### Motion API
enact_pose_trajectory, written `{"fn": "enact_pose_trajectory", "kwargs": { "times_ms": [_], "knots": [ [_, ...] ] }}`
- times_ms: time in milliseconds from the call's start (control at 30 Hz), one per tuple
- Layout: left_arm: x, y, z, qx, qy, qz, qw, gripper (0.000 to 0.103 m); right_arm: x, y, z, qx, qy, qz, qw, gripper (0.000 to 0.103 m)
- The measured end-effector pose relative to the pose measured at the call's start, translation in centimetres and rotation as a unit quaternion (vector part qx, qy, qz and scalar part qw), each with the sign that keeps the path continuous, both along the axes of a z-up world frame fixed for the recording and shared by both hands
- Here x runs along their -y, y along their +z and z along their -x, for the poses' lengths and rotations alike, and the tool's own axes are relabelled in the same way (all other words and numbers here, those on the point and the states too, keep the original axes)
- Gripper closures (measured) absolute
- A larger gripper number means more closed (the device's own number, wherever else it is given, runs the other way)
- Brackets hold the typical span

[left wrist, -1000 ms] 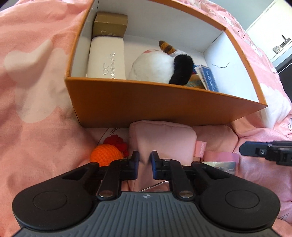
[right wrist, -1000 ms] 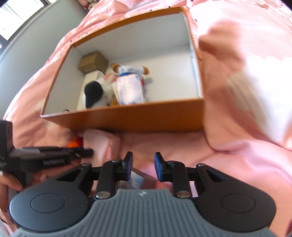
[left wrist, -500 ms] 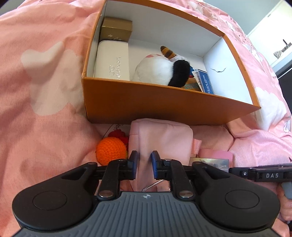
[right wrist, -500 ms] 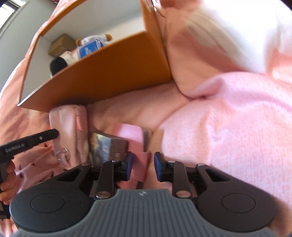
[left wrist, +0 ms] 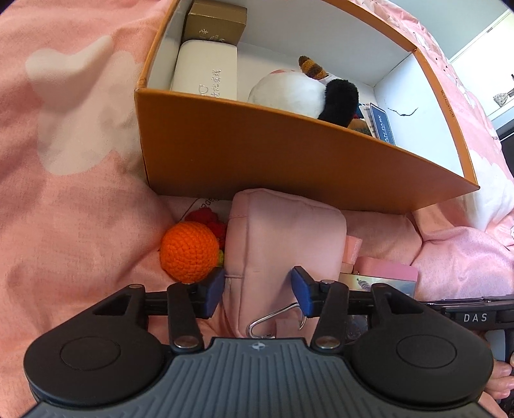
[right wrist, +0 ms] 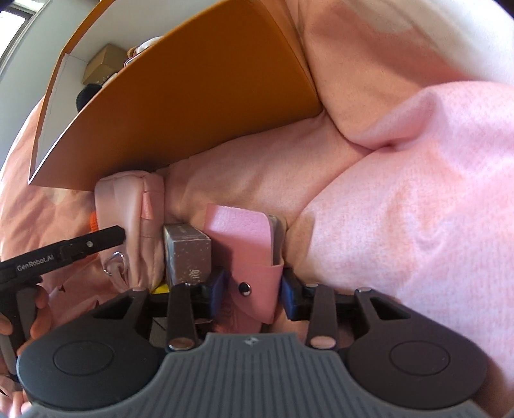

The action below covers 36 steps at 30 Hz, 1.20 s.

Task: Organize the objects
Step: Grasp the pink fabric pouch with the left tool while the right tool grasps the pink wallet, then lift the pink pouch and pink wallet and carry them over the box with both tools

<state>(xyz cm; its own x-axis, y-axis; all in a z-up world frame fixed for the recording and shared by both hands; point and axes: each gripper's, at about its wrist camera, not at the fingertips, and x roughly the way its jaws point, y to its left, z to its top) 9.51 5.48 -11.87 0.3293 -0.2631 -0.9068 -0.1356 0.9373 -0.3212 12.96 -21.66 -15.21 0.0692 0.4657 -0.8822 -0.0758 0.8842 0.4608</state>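
The pick-up step is in hand: things lying on the bed are being gathered for the orange box (left wrist: 289, 144), which is already holding a plush toy (left wrist: 298, 90), a white case (left wrist: 205, 70) and a gold carton (left wrist: 217, 19).

The left gripper (left wrist: 257, 291) is opening its fingers to either side of the pink pouch (left wrist: 282, 231), which is lying just in front of the box's near wall with its metal clip toward the camera; the pads are not pressing it.

The right gripper (right wrist: 252, 289) is also opening, straddling the pink card wallet (right wrist: 247, 238) beside a grey carton (right wrist: 188, 250), farther from the box.

Next, each pair probably needs to close, then lift above the near wall. A crocheted orange ball (left wrist: 189, 252) is crowding the left finger; the two grippers are working close together.
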Motion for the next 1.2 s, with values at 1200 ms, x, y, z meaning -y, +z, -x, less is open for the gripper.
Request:
{"fn": "enact_pose_trajectory", "kwargs": {
  "times_ms": [1200],
  "knots": [
    [1.9,12.4,1.6,0.150,-0.054,0.032,0.9867,0.082,-0.7,15.8,1.5,0.239,0.040,0.010,0.970,0.074]
  ]
}}
